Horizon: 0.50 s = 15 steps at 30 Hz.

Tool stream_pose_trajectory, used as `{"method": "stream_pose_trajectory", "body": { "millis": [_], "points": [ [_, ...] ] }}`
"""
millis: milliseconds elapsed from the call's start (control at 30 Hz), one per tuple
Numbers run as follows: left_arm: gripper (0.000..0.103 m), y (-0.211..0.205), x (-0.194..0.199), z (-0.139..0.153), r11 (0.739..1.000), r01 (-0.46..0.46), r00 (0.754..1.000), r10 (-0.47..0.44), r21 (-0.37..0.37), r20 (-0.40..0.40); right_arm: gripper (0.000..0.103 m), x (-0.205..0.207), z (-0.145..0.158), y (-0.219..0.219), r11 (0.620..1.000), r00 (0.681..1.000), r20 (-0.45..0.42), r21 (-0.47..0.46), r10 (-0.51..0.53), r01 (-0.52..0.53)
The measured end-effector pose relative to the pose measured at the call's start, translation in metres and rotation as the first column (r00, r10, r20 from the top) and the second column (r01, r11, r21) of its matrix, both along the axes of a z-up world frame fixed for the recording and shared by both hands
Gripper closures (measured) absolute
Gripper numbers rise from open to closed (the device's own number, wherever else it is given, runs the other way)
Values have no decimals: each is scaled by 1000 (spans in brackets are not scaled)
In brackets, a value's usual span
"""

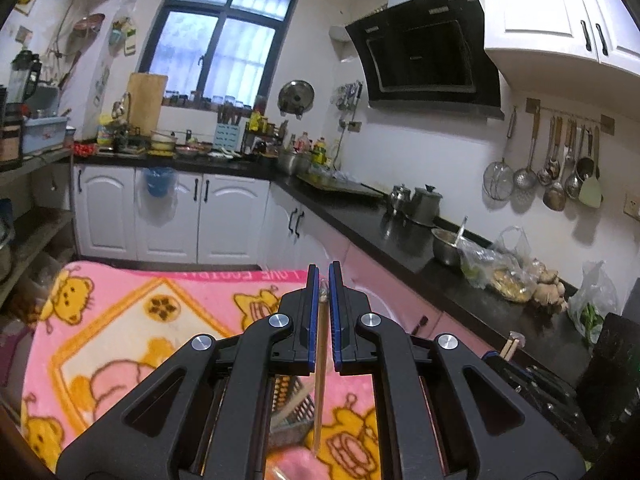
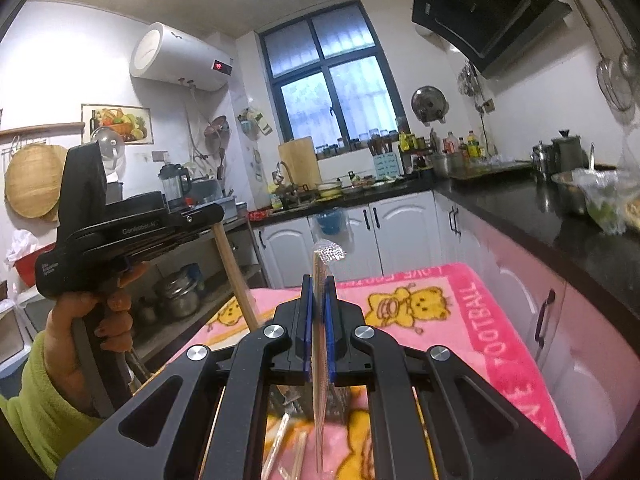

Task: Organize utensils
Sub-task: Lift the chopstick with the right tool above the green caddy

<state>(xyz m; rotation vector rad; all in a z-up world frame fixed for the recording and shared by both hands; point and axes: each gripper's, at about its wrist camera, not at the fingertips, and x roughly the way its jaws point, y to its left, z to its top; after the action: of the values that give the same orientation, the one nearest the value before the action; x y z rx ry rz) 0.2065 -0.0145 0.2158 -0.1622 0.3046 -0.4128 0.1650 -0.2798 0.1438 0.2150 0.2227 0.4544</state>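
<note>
Left wrist: tongs [image 1: 324,280] hide chopstick [image 1: 320,380] tip

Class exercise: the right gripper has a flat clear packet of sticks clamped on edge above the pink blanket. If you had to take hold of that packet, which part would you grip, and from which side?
Probably the flat faces, as the right gripper does now: jaws shut across the thin packet just below its crimped top seal. It is a thin sheet, so a narrow pinch should suffice.
</note>
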Motion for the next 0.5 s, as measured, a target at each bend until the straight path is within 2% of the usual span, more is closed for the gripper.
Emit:
{"method": "stream_pose_trajectory", "body": {
  "millis": [133,500],
  "points": [
    [100,13,4,8,999,-38,999,37,11,15,97,13,10,4,1000,1000,9,14,25,-25],
    [100,58,19,14,984,-178,983,177,18,57,97,43,32,39,998,996,69,-32,54,-52]
  ]
}}
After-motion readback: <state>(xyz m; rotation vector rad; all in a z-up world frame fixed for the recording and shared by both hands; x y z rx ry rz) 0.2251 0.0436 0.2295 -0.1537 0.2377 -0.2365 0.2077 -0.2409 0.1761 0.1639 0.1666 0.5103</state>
